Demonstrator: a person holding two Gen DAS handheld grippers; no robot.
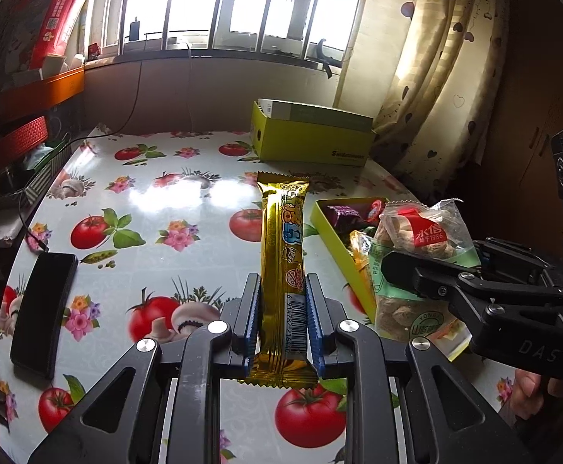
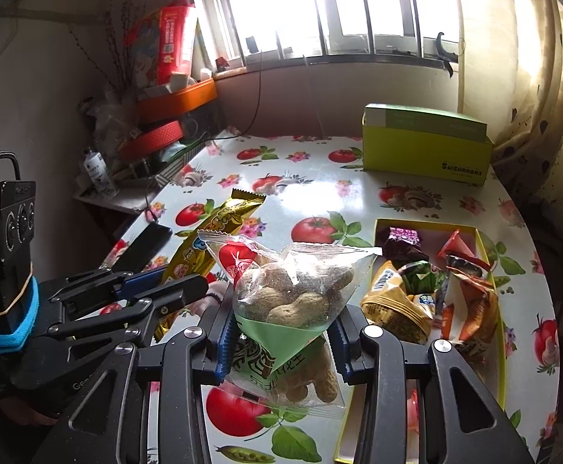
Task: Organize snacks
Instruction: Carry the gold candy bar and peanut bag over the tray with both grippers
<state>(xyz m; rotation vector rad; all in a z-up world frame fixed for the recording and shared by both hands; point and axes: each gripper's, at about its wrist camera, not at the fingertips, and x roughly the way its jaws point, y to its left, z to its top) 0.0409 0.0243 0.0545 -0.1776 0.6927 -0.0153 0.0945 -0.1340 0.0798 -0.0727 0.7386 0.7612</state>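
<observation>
Left claw [image 1: 283,321] pinches a stiff, slippery gold snack bar [image 1: 283,255] low; right claw [image 2: 281,342] clamps a soft, crushable peanut bag [image 2: 293,294] mid-body.

Both views are lit from behind by the window [image 1: 227,4], whose panes are blown out to plain white. Broad glare is thrown across the glossy tabletop [image 1: 173,193] just below it. The curtain [image 1: 436,89] is brightened to a warm yellow. Corners are lost in black vignetting, and straight lines are bent by fisheye distortion toward the edges. Near parts are rendered dark but sharp, with only slight softness at the rim.
</observation>
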